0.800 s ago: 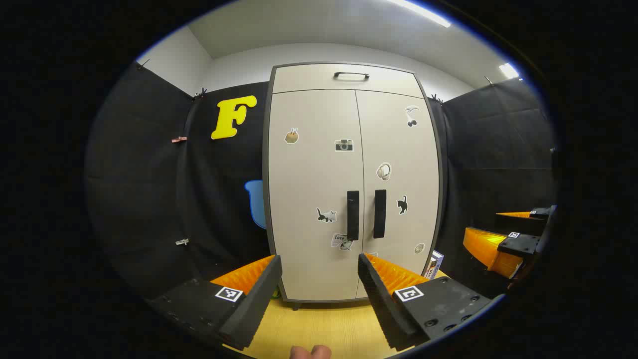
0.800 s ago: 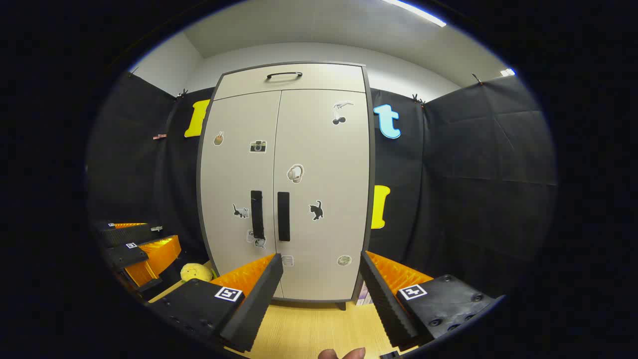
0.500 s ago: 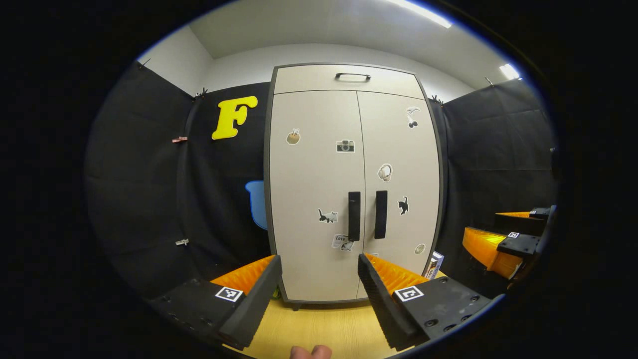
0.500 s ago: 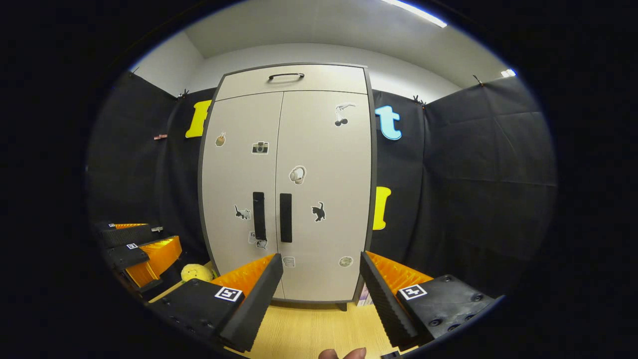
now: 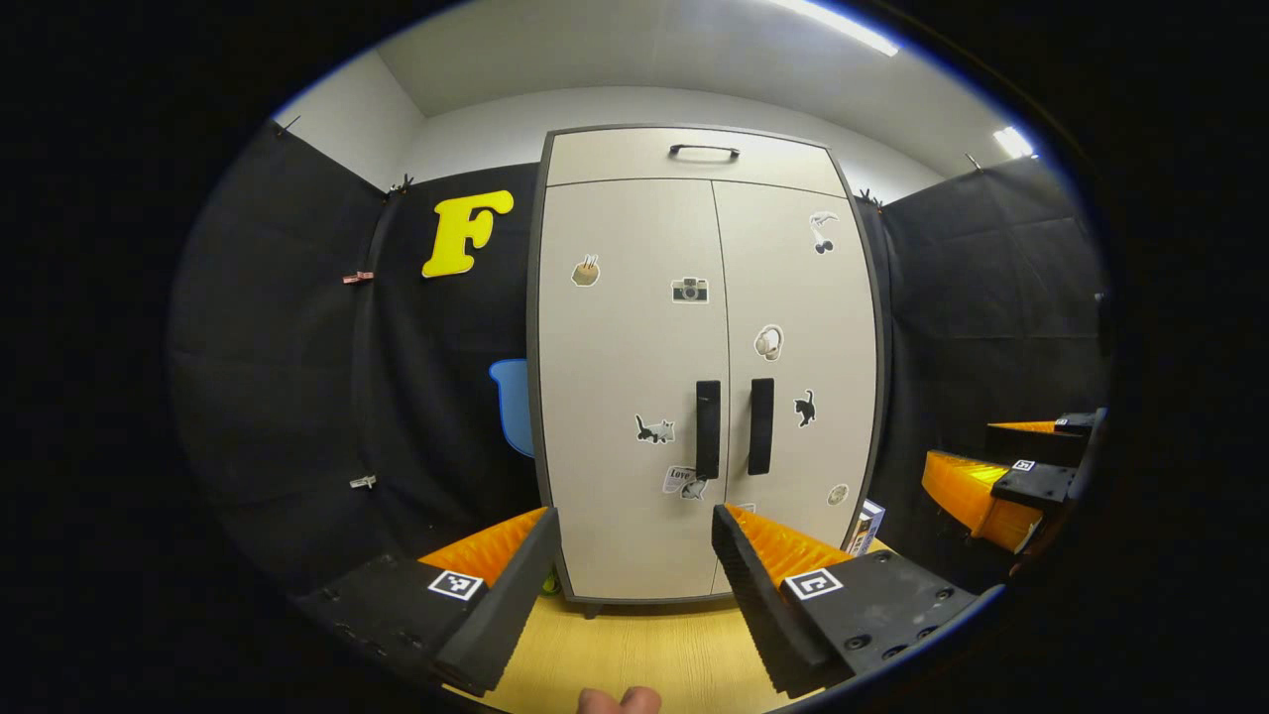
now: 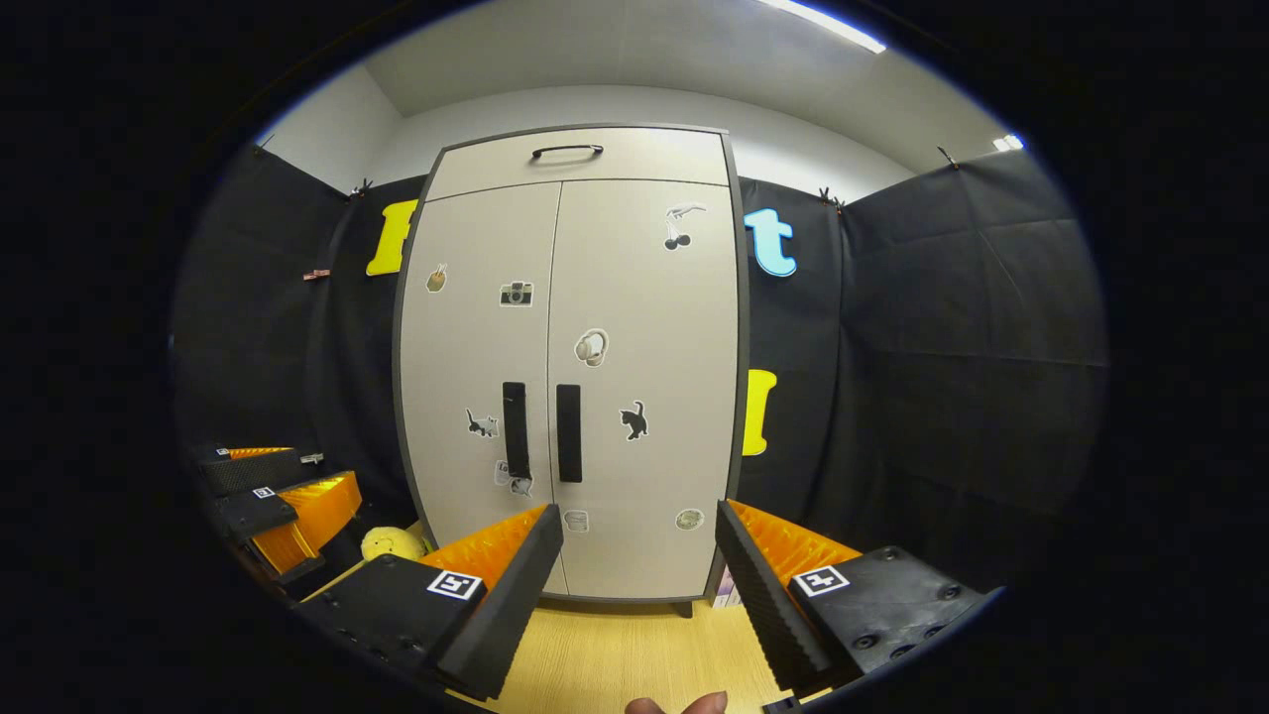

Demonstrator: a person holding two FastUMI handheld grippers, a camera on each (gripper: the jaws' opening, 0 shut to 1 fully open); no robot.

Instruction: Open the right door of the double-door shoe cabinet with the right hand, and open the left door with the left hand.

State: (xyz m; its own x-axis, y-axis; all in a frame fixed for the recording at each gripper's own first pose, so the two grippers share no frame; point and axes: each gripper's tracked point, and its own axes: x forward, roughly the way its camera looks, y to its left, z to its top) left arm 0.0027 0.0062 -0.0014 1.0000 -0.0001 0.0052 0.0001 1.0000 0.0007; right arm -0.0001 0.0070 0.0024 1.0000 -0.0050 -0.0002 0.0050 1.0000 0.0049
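With both doors shut, the right gripper (image 6: pixel 639 555) and left gripper (image 5: pixel 634 555), jaws spread, faced the shoe cabinet (image 6: pixel 634 297); aiming squarely at the right door handle (image 6: pixel 567 433) looked wisest.

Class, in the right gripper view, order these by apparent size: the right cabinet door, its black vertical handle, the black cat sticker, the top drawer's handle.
1. Pale right cabinet door
2. Black vertical handle
3. Top drawer's thin dark handle, shorter and thinner
4. Black cat sticker

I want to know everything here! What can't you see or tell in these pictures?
- Inside the shoe cabinet: hidden by its shut doors, both views.
- Small box beside it: partly behind the cabinet, left gripper view.
- Yellow soft thing: too small to identify, right gripper view.
- Sticker wording: too small.
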